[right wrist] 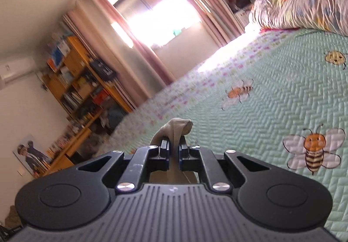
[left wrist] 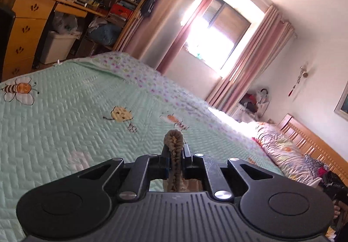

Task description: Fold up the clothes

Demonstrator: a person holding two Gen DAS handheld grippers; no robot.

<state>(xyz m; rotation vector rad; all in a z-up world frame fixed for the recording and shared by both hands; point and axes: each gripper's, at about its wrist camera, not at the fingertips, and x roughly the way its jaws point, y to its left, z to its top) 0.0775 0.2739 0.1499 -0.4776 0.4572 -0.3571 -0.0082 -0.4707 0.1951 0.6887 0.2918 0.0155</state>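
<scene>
While the left gripper [left wrist: 174, 151] is clamped tight on a gathered, elasticated edge of tan cloth [left wrist: 173, 139], that ruffled edge sticks up past the fingertips toward 12 o'clock, above the green quilted bedspread [left wrist: 65, 128]. At 10 o'clock stands a wooden desk [left wrist: 30, 24] with cluttered shelves; the bright window [left wrist: 217, 33] sits at 1 o'clock. On the other side, the right gripper [right wrist: 174, 151] is closed almost fully on a smoother fold of the same tan cloth, which pokes up at 12 o'clock over the bedspread, with a patterned pillow [right wrist: 300, 2] at 2 o'clock.
</scene>
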